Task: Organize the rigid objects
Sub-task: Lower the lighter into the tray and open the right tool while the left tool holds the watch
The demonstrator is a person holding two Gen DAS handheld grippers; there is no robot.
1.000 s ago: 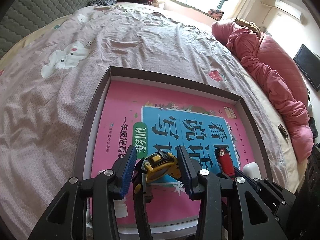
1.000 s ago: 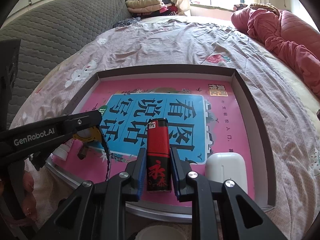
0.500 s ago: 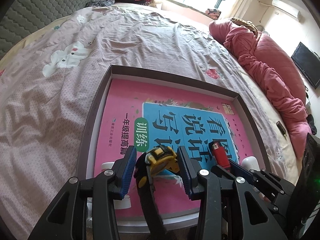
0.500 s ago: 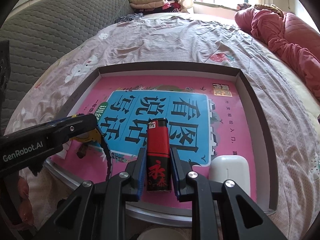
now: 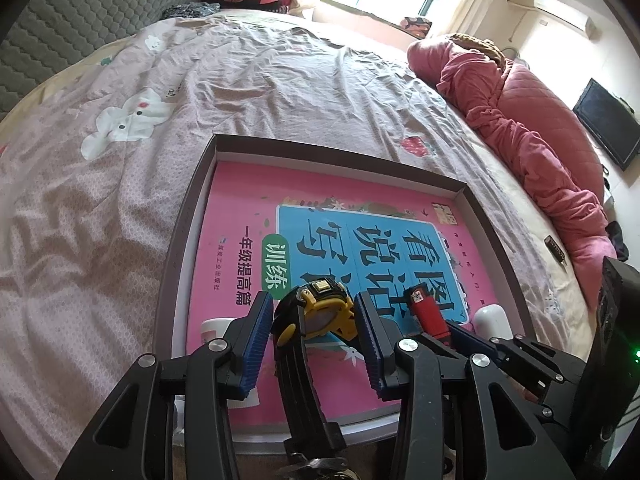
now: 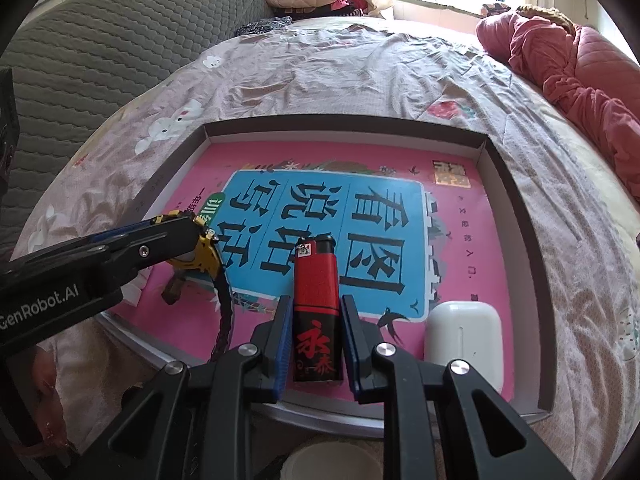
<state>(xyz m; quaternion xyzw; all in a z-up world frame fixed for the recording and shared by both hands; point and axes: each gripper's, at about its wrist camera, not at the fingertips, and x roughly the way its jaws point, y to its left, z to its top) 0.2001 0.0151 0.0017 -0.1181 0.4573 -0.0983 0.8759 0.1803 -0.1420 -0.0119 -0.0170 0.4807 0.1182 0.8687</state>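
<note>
Two grippers are working over a shallow box (image 6: 516, 216) sitting on a pinkish bedsheet (image 5: 120, 168), red quilt (image 5: 532, 128) bunched by the window. Inside it, a pink book (image 6: 460, 240) is lying flat, white case (image 6: 464, 340) on its corner. The right gripper (image 6: 315, 340) is clamping a red lighter (image 6: 316, 300). The left gripper (image 5: 314, 328) is sitting spread around a yellow tape measure (image 5: 324, 312), contact unclear. Compared with a second ago, both are sitting a bit higher, box looking farther off.

You can read 看图说话写话 on the pink workbook (image 6: 460, 248), with 训练 in the green oval at its nine o'clock. The red lighter (image 6: 315, 312) carries 永泰. The left claw (image 6: 192, 240) arm reads GenRobot.AI.
</note>
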